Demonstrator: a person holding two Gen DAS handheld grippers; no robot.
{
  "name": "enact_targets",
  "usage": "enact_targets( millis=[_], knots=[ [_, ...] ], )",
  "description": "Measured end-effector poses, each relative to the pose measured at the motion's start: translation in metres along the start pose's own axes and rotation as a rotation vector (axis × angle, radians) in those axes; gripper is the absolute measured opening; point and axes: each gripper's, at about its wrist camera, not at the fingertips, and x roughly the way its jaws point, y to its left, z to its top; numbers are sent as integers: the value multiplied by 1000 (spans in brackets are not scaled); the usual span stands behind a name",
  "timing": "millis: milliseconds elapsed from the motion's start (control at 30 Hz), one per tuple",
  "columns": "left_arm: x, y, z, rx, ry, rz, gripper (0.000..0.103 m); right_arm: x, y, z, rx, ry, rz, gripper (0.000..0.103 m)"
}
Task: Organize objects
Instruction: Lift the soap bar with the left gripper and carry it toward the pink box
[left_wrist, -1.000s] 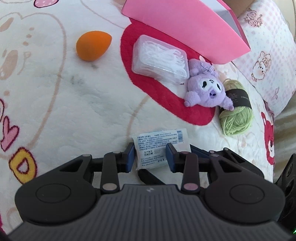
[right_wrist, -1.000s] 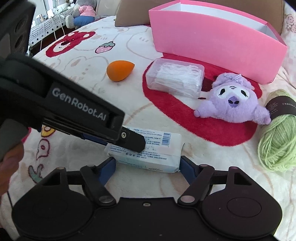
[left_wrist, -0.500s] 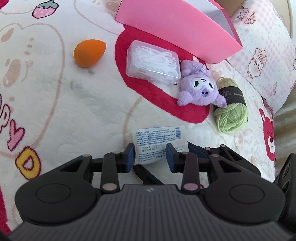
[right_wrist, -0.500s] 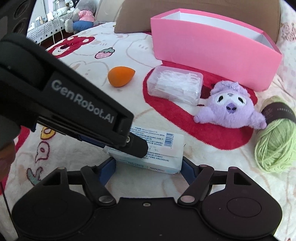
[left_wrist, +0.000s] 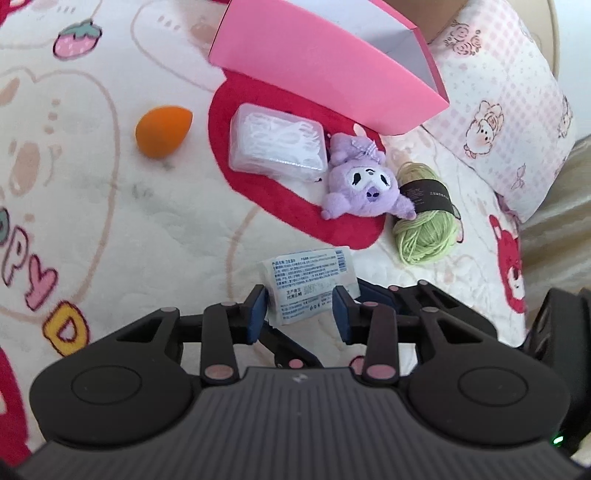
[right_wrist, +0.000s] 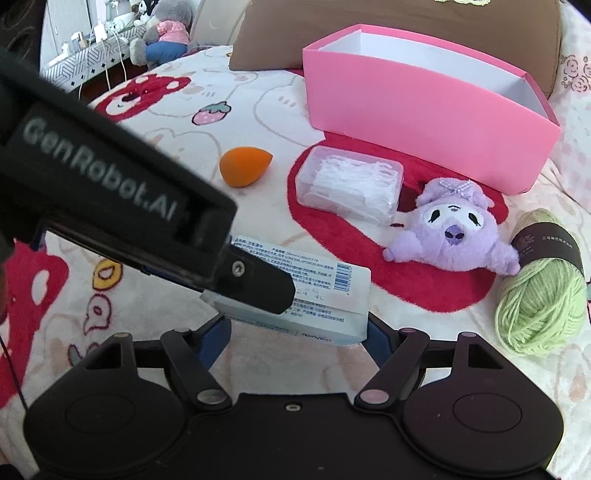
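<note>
While white wipes pack sits between both tongs: left tongs clamp its short sides, right tongs opening, spanning its length.

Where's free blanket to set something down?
Free: blanket left of the orange sponge, and between it and the wipes pack. Crowded: clear box, purple plush and green yarn bunch before the pink box.

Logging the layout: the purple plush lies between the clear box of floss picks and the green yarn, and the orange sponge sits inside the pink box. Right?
Not quite. The orange sponge lies on the blanket, outside the pink box, as the right wrist view shows. The rest holds: purple plush between clear box and green yarn.
</note>
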Motion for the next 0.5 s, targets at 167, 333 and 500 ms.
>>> enact_targets(
  millis=[167, 333, 500],
  knots=[
    [-9, -6, 2, 26, -21, 12, 36, -12, 5, 5, -23, -21, -12, 81],
    [-19, -11, 7, 37, -32, 3, 36, -26, 5, 13, -18, -38, -5, 81],
    [-31, -21, 9, 76, -48, 7, 37, -39, 6, 20, -18, -61, -3, 82]
  ],
)
